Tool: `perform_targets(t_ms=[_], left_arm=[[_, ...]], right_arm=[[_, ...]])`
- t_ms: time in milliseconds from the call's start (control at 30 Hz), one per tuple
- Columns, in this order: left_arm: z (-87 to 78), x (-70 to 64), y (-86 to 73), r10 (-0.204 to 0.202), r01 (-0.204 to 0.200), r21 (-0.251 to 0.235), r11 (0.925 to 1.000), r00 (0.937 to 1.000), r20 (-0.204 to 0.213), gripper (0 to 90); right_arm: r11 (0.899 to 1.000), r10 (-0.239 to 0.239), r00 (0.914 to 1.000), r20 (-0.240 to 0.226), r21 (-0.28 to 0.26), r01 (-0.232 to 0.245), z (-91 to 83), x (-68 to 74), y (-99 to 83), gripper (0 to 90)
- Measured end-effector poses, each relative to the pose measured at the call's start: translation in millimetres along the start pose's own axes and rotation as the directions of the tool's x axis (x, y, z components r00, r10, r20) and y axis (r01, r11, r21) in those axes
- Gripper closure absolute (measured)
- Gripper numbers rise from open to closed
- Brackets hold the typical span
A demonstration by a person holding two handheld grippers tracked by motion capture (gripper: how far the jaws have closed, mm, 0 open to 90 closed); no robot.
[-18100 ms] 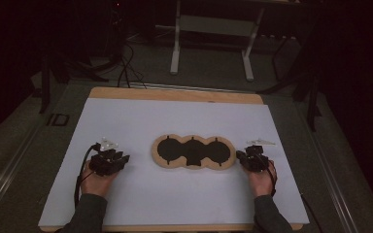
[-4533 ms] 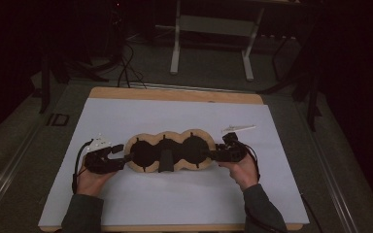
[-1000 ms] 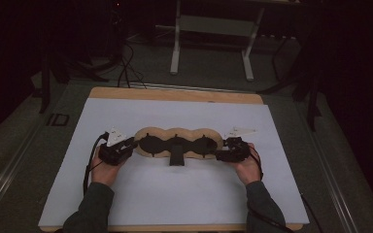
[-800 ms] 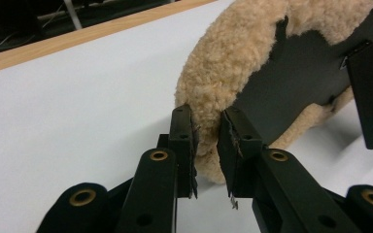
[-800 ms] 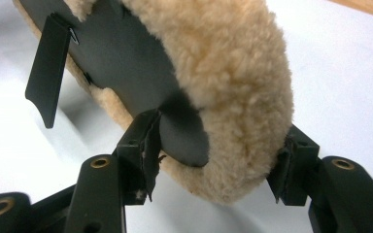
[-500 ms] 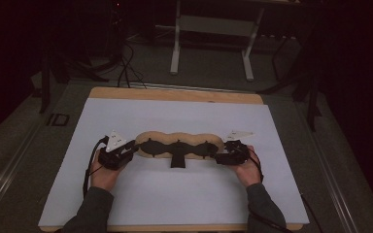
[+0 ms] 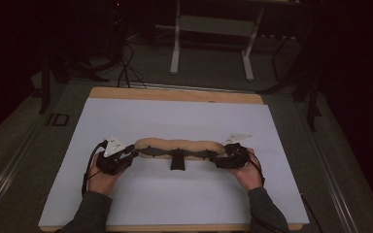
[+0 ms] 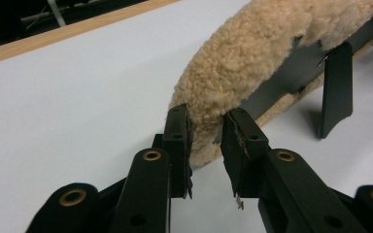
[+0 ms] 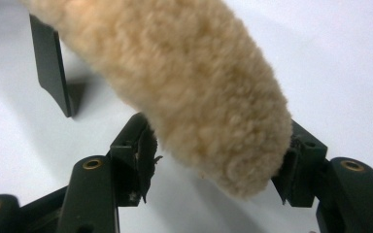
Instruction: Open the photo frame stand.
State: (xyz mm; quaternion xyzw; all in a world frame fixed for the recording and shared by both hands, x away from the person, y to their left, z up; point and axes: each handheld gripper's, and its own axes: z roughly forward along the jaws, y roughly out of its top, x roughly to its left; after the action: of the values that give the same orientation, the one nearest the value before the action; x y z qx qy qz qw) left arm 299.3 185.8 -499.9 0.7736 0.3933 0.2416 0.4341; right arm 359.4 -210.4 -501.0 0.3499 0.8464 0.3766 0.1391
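The left hand-held gripper (image 7: 119,158) and the right hand-held gripper (image 7: 230,158) are held level, well apart, jaws pointed inward toward each other. Each pair of jaws is closed upon one end of the fleecy piece (image 7: 177,145).

The high view is looking dim overall: the room behind the table (image 7: 175,94) is sinking into near black, and the white sheet (image 7: 175,121) is reading as a muted bluish grey, the brightest area in that view. Detail there is soft and slightly grainy. Both gripper views are coming through far brighter, with even, diffuse light. In the left gripper view the fleece (image 8: 252,58) is showing crisp pile, while the far table edge is blurring. A black strap (image 8: 335,87) is casting a soft shadow beside itself. In the right gripper view the fleece is looking soft-focused at the top edge.
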Motion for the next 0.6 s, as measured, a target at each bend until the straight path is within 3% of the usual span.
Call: perform_targets(t_ms=[267,400,600], left_arm=[[-1.9,-0.9,-3.1,-0.004,0.004,0.002,1.0000,0.9999,0.011,70.0],[-1.5,-0.9,-3.6,-0.004,0.004,0.005,1.0000,0.9999,0.015,67.8],[-1.6,-1.1,-4.6,-0.007,0.007,0.016,0.9999,0.9999,0.012,65.3]], right_arm=[[1.000,0.007,0.9999,0.011,0.005,-0.007,-3.9,4.0,-7.3,35.8],[0.999,0.050,0.9986,0.015,0.003,-0.050,-8.1,6.7,-13.1,34.4],[0.998,0.065,0.9975,0.030,0.019,-0.065,-9.1,9.6,-20.9,32.7]])
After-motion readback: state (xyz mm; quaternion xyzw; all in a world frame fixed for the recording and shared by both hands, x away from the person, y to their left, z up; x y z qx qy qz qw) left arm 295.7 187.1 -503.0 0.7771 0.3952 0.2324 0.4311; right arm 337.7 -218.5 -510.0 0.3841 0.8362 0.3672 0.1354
